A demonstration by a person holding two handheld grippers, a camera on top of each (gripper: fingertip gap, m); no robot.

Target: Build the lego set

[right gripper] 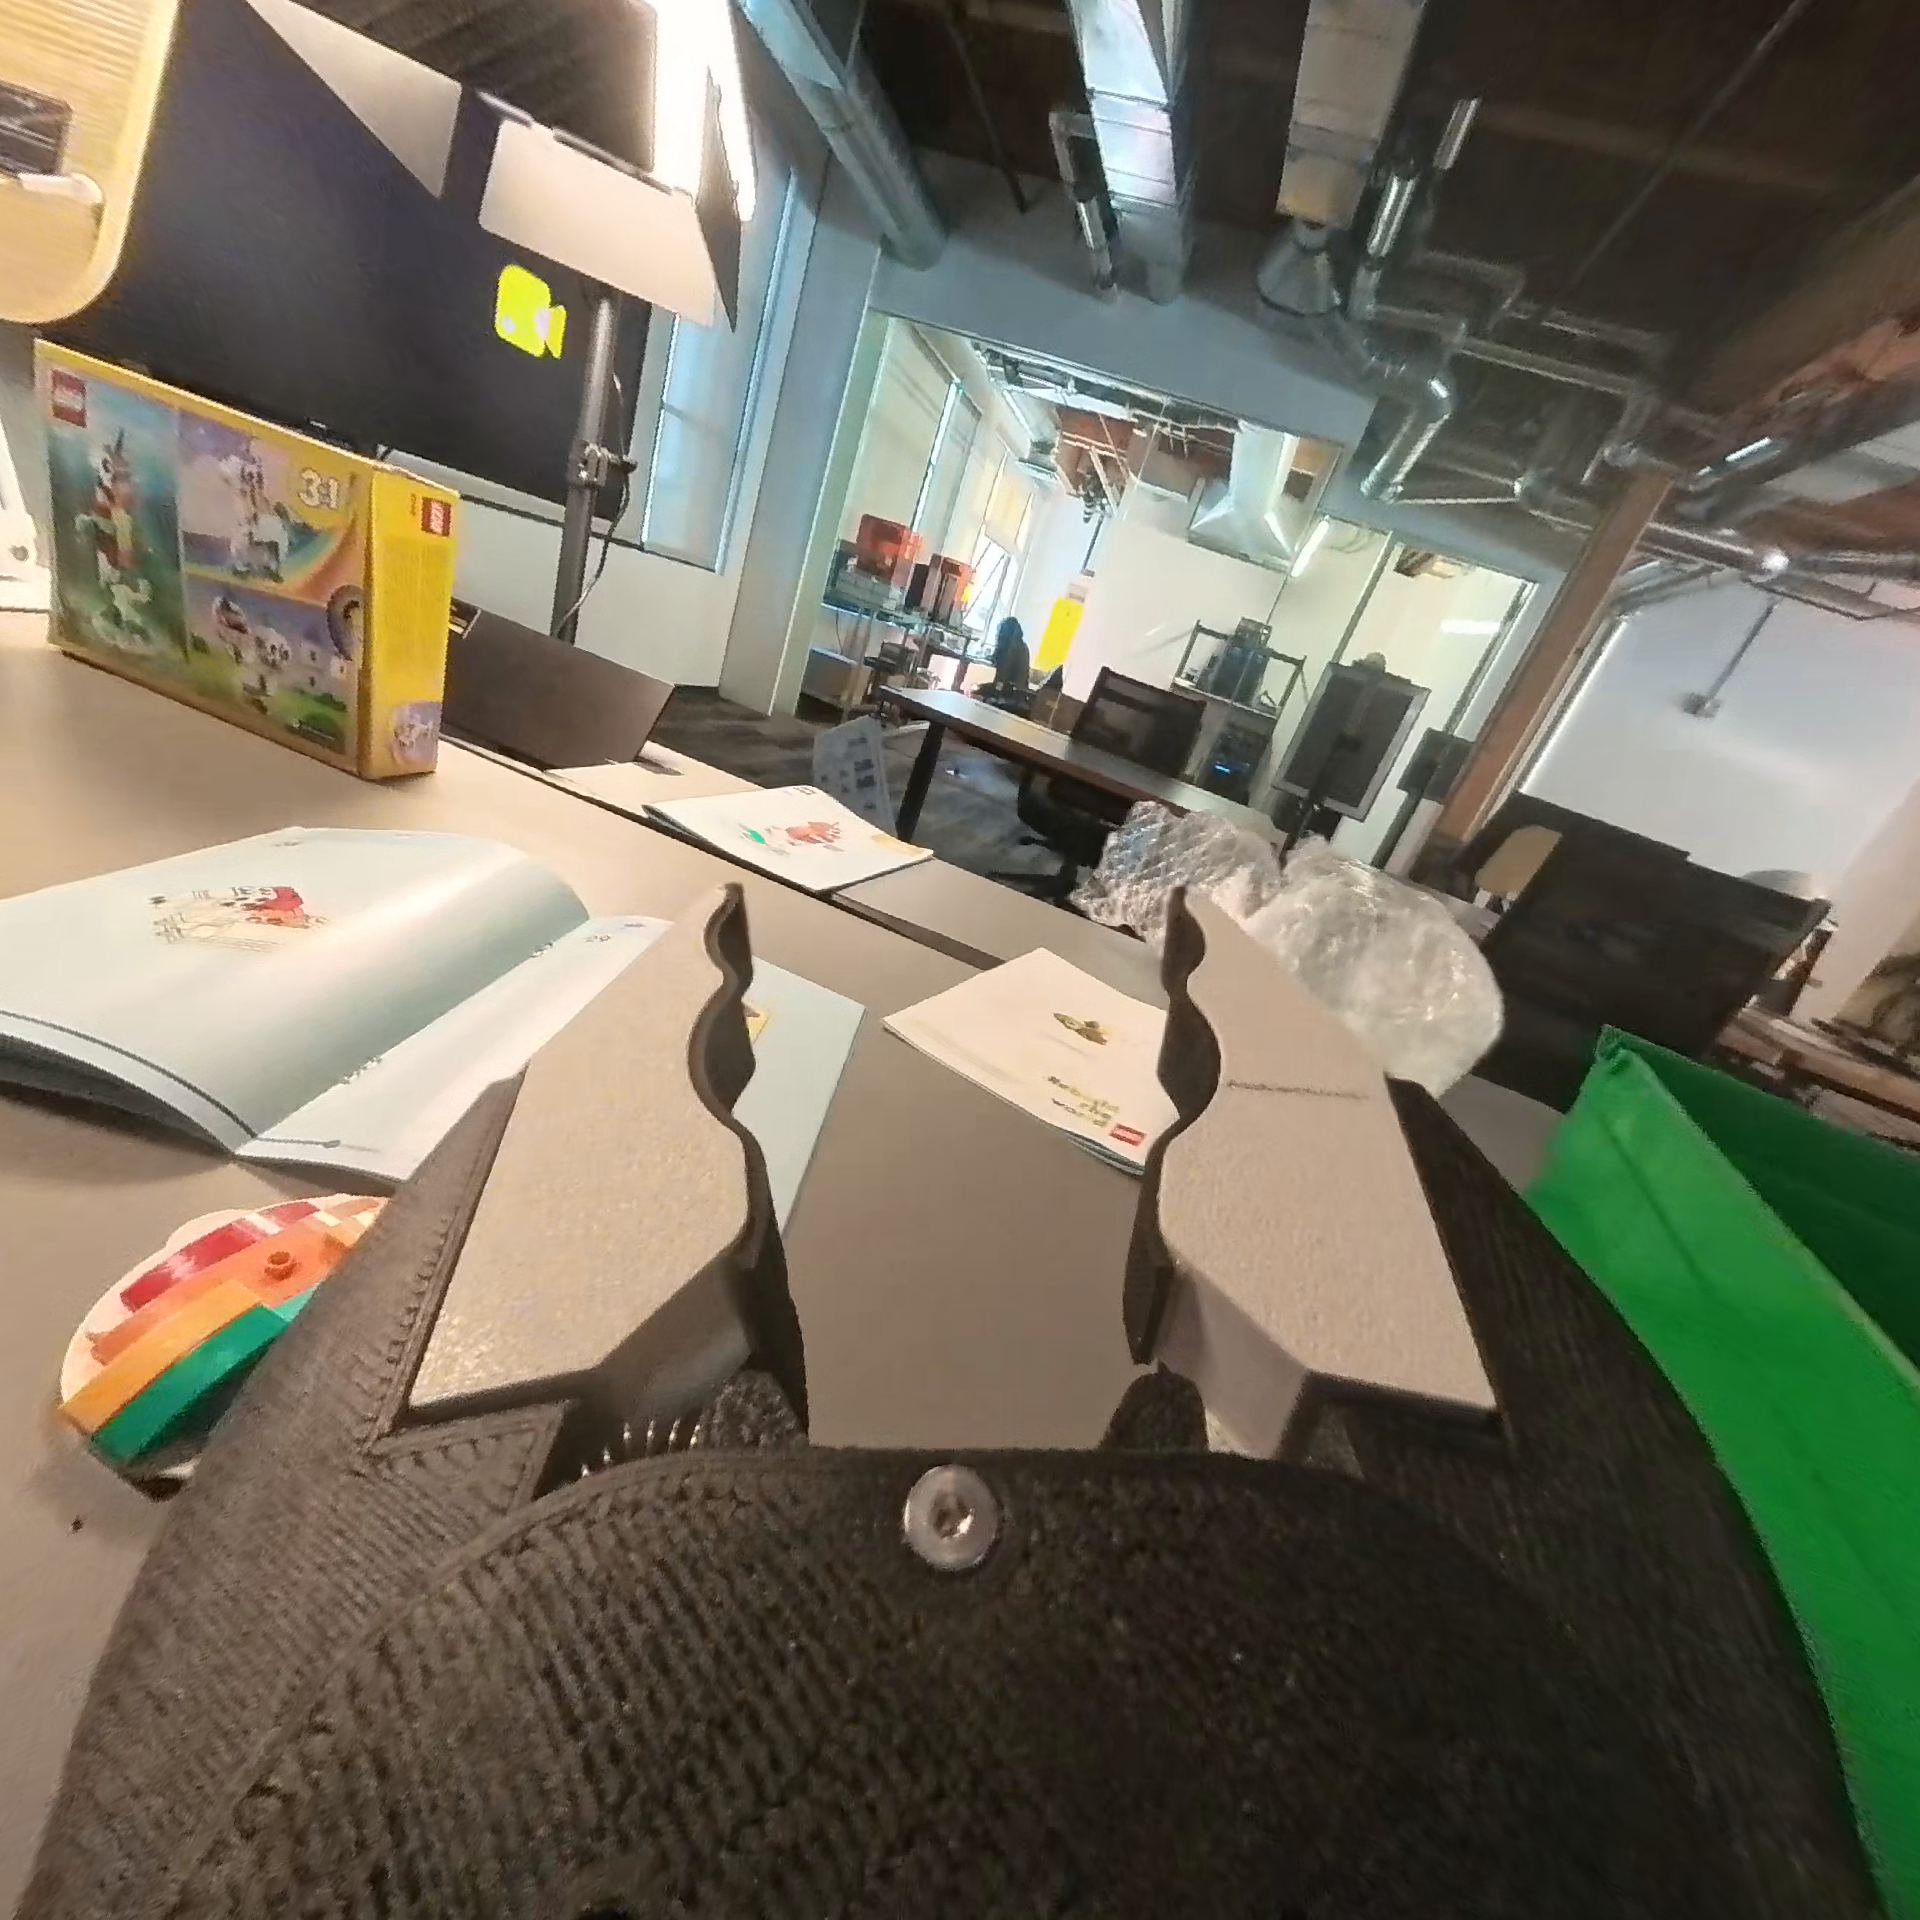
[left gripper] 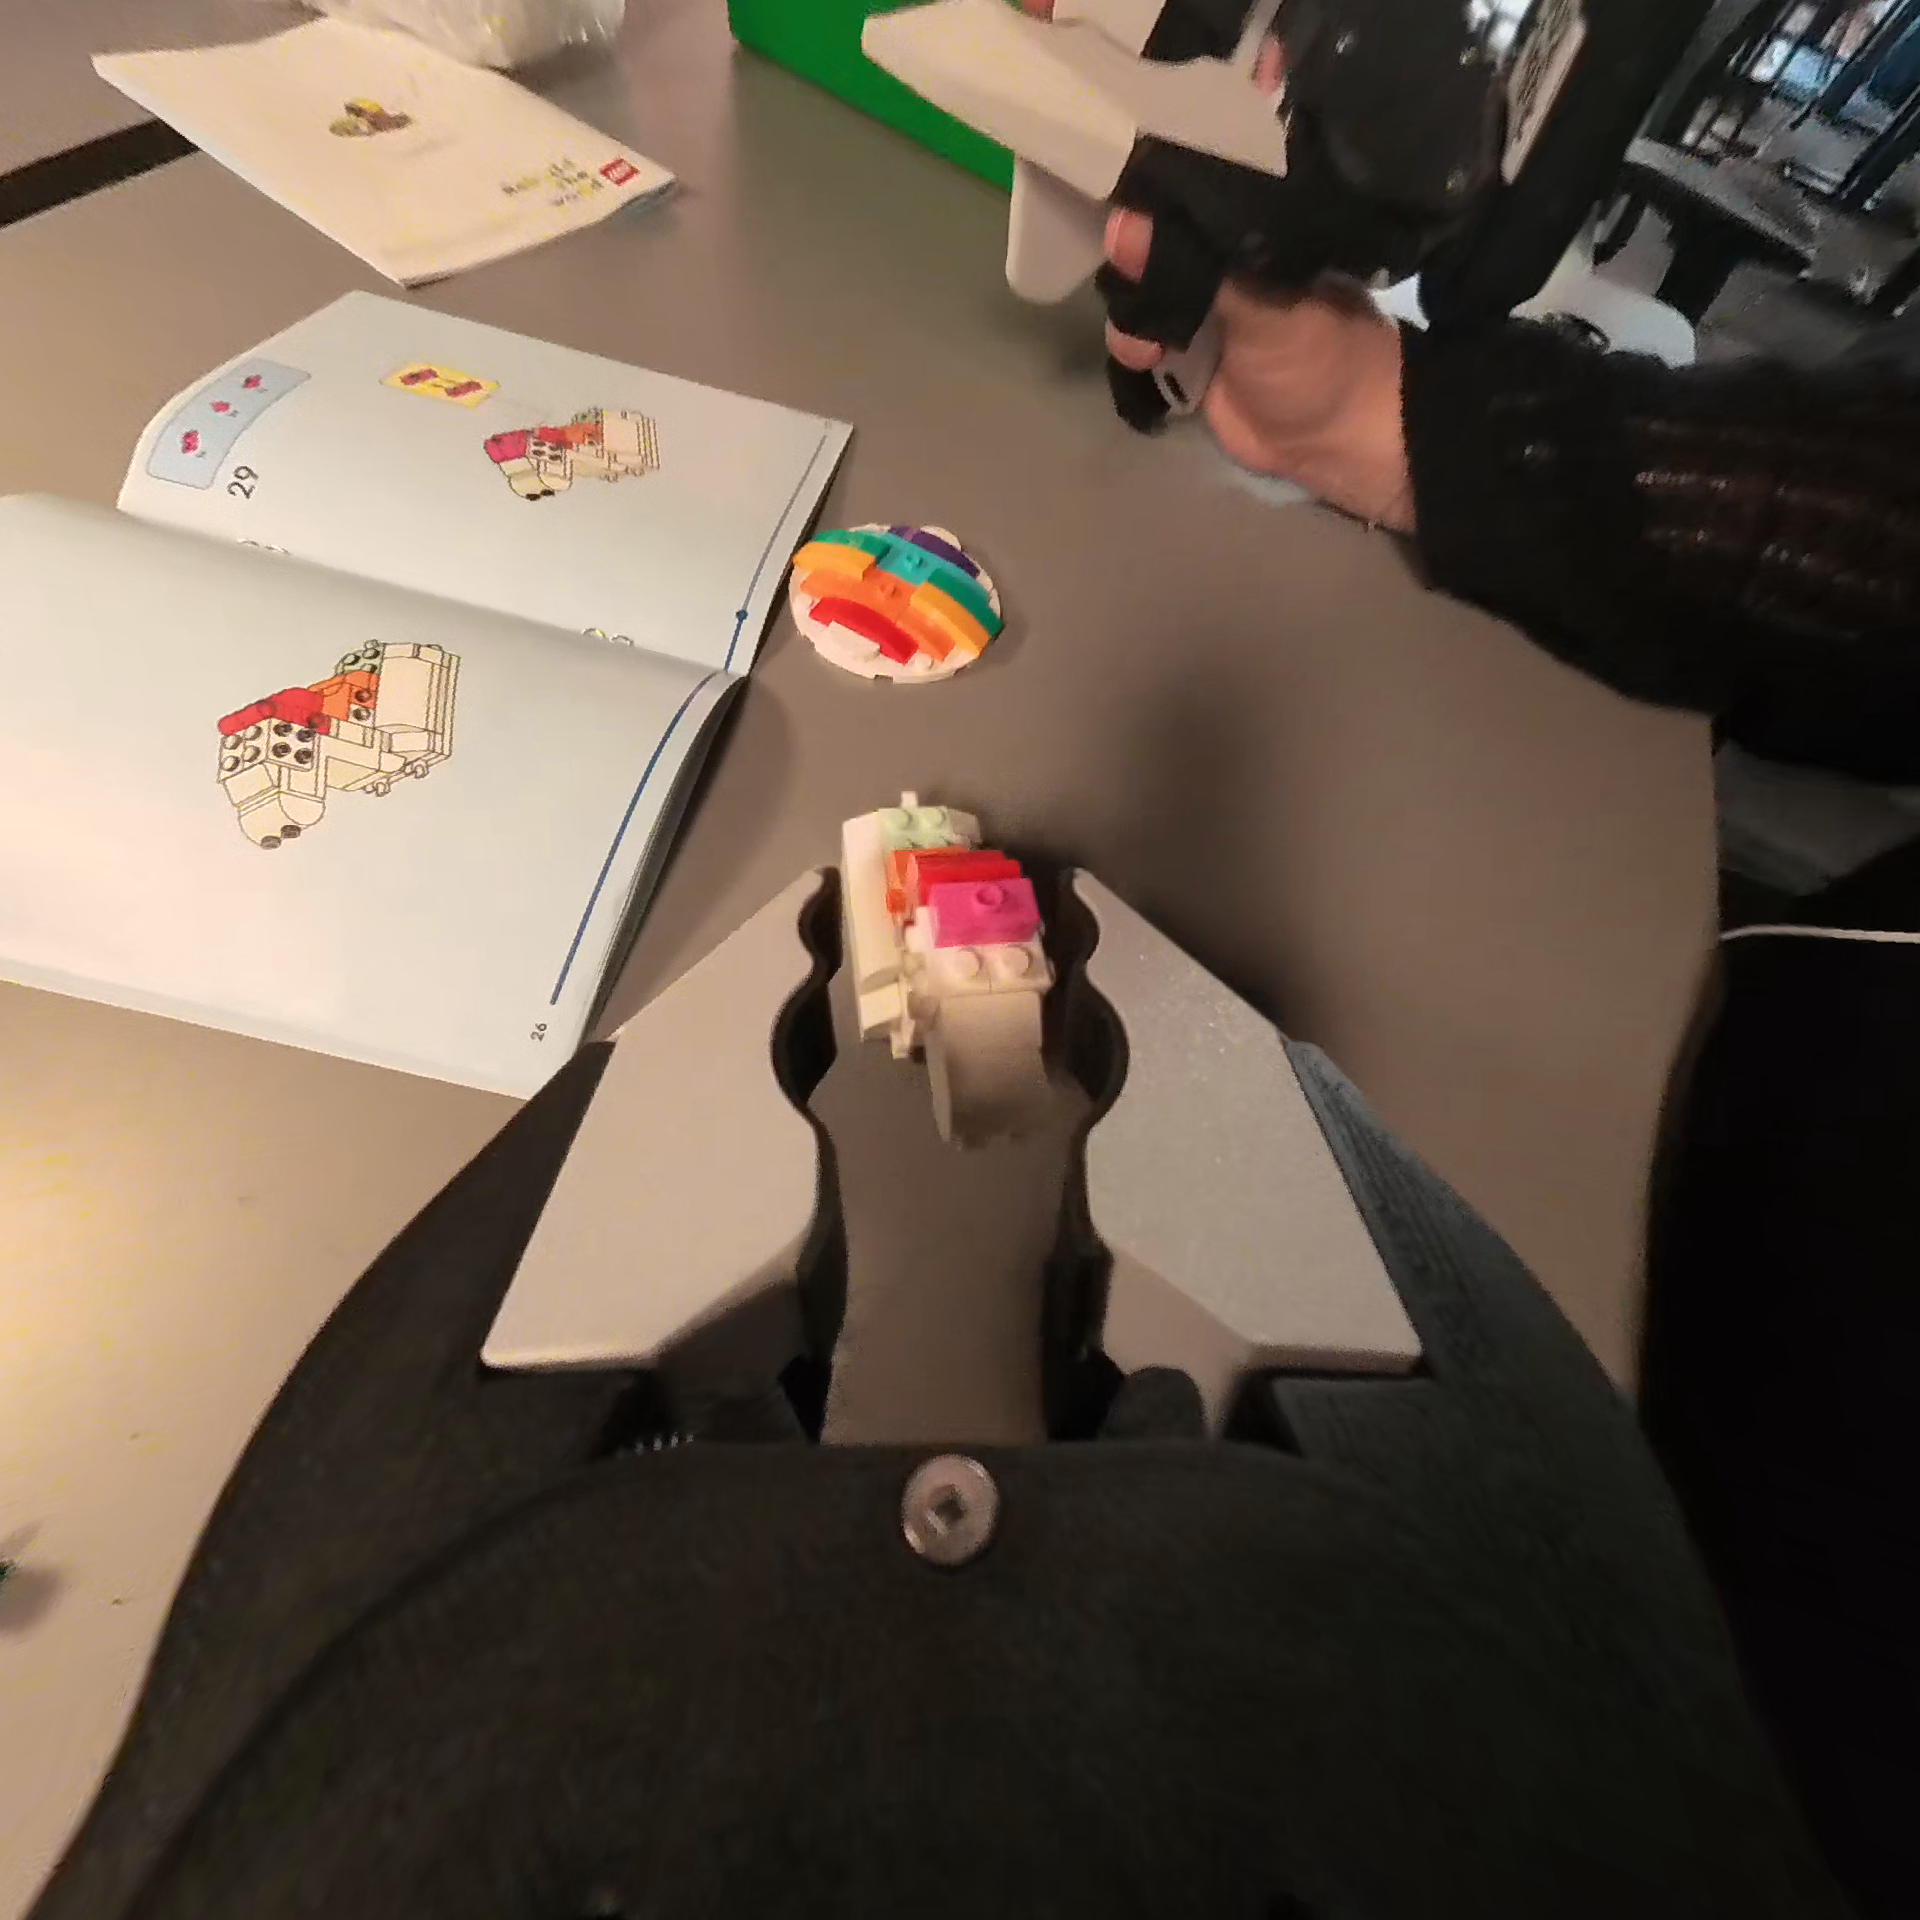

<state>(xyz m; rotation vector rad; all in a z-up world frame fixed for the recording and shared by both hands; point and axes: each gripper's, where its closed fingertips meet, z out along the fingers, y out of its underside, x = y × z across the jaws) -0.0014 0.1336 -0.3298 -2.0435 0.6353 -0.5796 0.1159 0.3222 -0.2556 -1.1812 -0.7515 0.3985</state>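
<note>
My left gripper (left gripper: 951,883) is shut on a small lego model (left gripper: 951,935) of white bricks with pink, red and orange pieces on top, and holds it tilted just over the grey table (left gripper: 1247,779). A round white lego disc with a rainbow (left gripper: 896,603) lies on the table beyond it; it also shows in the right wrist view (right gripper: 208,1309). My right gripper (right gripper: 954,914) is open and empty, raised above the table. It shows at the top of the left wrist view (left gripper: 945,166), held by a gloved hand (left gripper: 1247,395).
An open instruction booklet (left gripper: 364,675) lies left of the model. A closed leaflet (left gripper: 395,135) lies farther back. A green bag (right gripper: 1714,1299) stands at the right, crumpled plastic bags (right gripper: 1351,956) behind it. The lego box (right gripper: 249,571) stands at the far left.
</note>
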